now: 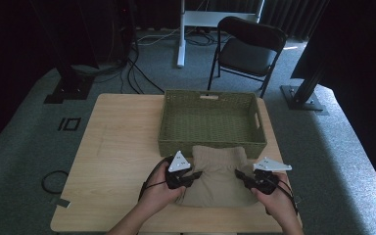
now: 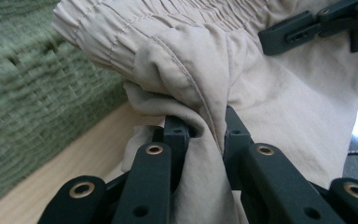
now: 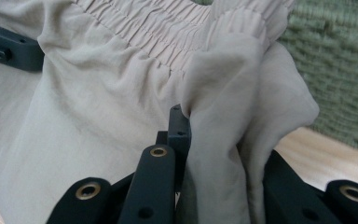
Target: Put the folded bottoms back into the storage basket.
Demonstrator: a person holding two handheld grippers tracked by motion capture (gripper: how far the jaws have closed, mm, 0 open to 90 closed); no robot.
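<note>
The left tool [image 1: 192,175] is black, with a grey 3-cornered plate on top and a thin black cable looping back past the person's wrist. The right tool [image 1: 241,175] matches it: black body, the same pale grey plate, a dark cable trailing off beside the hand. Seen close in the left gripper view and the right gripper view, each tool's jaws are matt black flat links joined by brass-ringed rivets, with small dark screw holes. Both forearms are bare, with no sleeves showing.
</note>
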